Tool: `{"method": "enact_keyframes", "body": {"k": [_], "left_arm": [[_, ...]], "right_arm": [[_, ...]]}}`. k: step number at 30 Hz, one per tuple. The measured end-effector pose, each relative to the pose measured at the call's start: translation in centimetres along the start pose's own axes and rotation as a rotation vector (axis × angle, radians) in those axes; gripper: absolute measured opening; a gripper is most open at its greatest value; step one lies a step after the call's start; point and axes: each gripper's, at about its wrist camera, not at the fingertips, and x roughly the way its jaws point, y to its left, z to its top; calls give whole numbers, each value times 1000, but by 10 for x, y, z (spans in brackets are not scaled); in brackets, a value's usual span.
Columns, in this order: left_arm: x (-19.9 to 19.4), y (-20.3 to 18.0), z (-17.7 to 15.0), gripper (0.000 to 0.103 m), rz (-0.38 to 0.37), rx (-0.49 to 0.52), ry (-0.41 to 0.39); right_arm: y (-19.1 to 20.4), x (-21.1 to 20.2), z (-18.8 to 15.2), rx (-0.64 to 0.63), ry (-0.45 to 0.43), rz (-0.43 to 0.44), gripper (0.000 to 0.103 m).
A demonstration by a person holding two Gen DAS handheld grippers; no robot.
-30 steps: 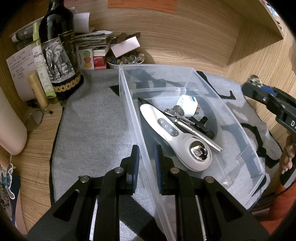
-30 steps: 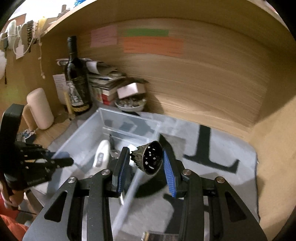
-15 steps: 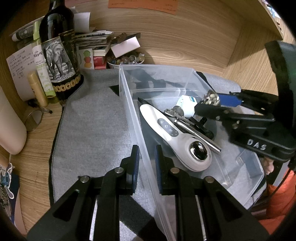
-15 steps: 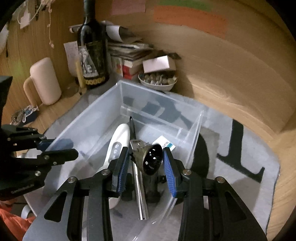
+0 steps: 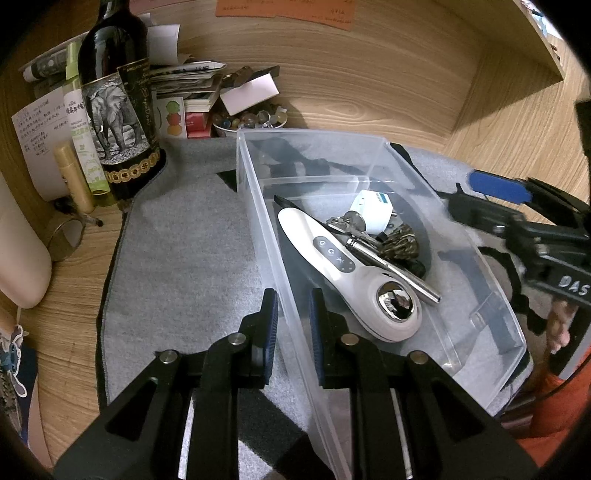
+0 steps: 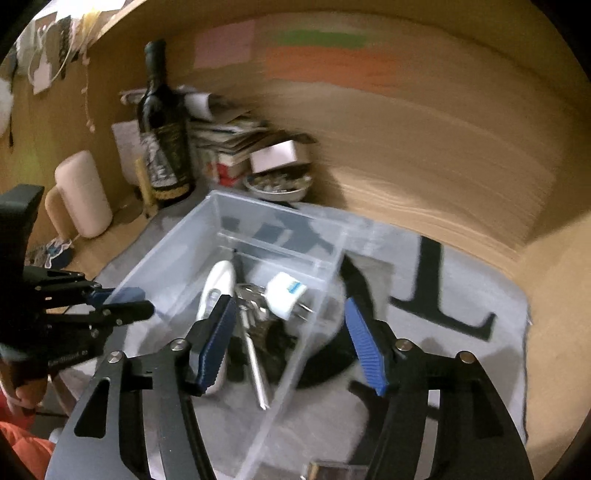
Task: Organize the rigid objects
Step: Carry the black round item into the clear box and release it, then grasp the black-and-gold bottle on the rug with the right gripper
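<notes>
A wooden wall [image 5: 369, 81] is seen curving round the far side, with an orange note [image 5: 284, 13] stuck up high. A wooden desk [image 5: 70, 280] is spread with a grey mat [image 5: 184, 258]. Far left, a dark bottle [image 5: 118, 99] is stood beside stacked papers [image 5: 184, 77] and a bowl of beads [image 5: 247, 120]. Warm, dim light is cast throughout.

Bottle [image 5: 118, 110] left of bin [image 5: 258, 206]

The clear bin [image 5: 369, 147] is open from above; its near half is crowded by a white handheld device [image 5: 347, 273], keys and a plug [image 5: 371, 210]. Bare grey mat [image 5: 184, 266] is left beside it, bounded by a wine bottle [image 5: 118, 107].
</notes>
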Motion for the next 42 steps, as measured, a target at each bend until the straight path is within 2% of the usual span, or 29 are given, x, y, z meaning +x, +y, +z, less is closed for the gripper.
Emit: {"method": "enact_keyframes", "body": {"k": [5,11,15,19,25,33,37,40,42], "left_arm": [[0,0,0,16,-1,4,0],[0,-1,0,16,0,12,1],[0,-2,0,16,0,19,3],[0,-2,0,16,2,25,6],[0,-2,0,17,0,24,5],[0,-1,-1,17,-4,18,4],[0,-1,-1,17,-5,15,4],[0,-1,-1,17,-5,11,4],[-1,-1,-2,17,-5,11,4]], "right_arm": [[-27,-22,-24,92,5,-84,58],[-56,-38,-74,250,84,-156,58],[-63,-33,-107,351,173,-137,58],[-59,-26,-125,406,229,-80,58],[-56,-9,-122,422,241,-15,58],[-54,19,-102,337,245,-27,58],[-45,32,-94,260,246,-59,60],[-37,33,-95,208,231,-83,49],[-42,29,-96,219,224,-87,27]]}}
